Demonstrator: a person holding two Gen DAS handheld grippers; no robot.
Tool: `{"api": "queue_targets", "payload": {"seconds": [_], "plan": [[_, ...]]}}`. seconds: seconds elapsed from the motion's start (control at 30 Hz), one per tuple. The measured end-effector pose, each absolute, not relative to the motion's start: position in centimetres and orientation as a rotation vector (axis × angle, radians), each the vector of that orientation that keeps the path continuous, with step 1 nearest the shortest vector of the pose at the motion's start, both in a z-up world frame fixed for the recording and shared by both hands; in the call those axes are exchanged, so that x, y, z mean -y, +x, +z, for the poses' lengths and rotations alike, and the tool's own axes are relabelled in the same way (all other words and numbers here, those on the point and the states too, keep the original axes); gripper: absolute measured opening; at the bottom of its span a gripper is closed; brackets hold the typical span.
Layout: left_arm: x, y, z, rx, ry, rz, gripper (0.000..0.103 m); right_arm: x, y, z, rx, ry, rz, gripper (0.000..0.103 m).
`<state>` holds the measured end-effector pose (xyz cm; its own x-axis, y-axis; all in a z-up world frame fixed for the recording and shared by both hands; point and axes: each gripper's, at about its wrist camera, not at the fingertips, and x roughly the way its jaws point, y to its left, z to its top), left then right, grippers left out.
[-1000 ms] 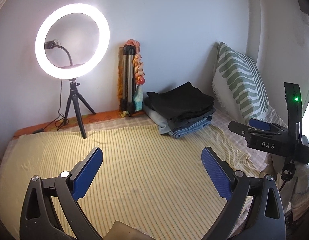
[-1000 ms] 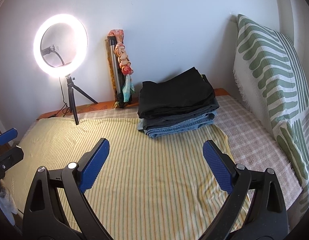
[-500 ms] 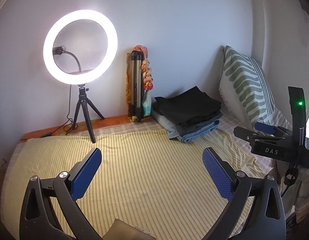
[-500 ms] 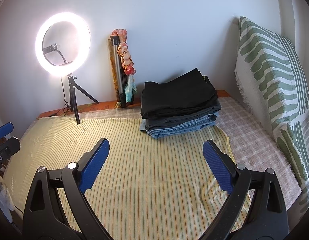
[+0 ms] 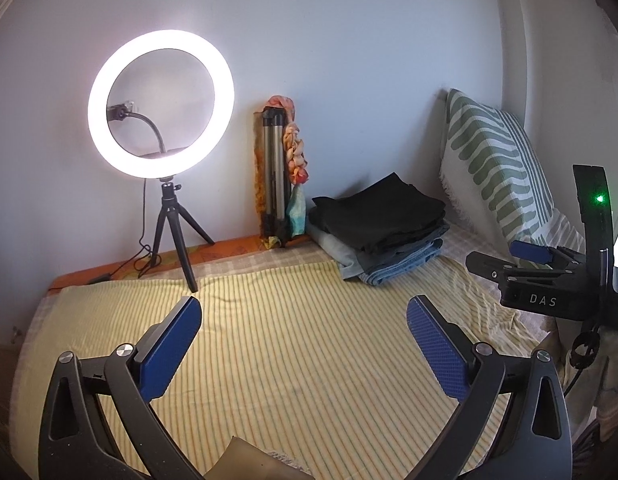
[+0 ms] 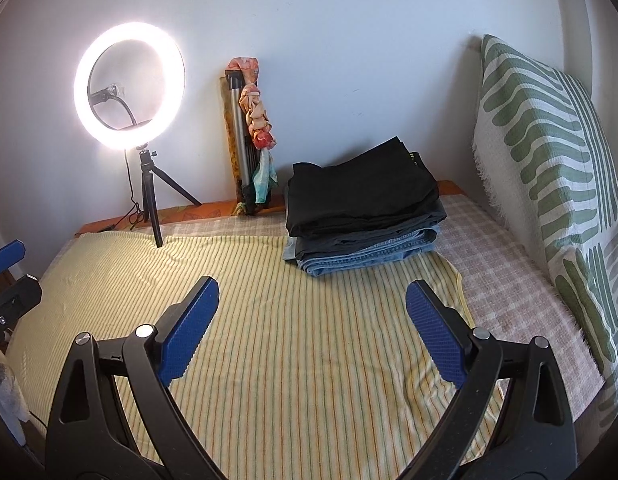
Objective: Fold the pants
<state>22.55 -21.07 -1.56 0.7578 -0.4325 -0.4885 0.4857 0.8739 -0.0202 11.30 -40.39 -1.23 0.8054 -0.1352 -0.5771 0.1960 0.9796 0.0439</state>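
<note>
A stack of folded pants (image 5: 383,226), black on top and blue denim at the bottom, lies at the back right of the bed; it also shows in the right wrist view (image 6: 363,208). My left gripper (image 5: 305,334) is open and empty above the yellow striped sheet (image 5: 301,360). My right gripper (image 6: 313,318) is open and empty above the same sheet (image 6: 293,360). In the left wrist view the right gripper (image 5: 525,258) shows at the right edge. A grey-brown cloth corner (image 5: 253,460) shows at the bottom edge of the left wrist view.
A lit ring light on a small tripod (image 5: 161,104) stands at the back left of the bed. A folded tripod with a scarf (image 5: 279,172) leans on the wall. A green-patterned pillow (image 6: 549,152) stands at the right.
Both grippers have tilted and drawn back a little, so the ring light and pants stack sit lower in view. Both stay open and empty.
</note>
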Motion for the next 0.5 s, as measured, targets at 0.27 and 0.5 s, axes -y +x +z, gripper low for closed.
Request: {"api": "queue_targets", "payload": {"seconds": [0.27,0.5], "plan": [[21.14,22.38,-1.56,-0.501,0.114,-0.504,0.102,40.31,11.37,-1.32,-0.609,0.096,-0.173,0.096],[21.23,22.21,-1.40,-0.496,0.114,-0.506,0.102,40.33,11.36,-1.42,-0.610,0.095,-0.169,0.096]]}}
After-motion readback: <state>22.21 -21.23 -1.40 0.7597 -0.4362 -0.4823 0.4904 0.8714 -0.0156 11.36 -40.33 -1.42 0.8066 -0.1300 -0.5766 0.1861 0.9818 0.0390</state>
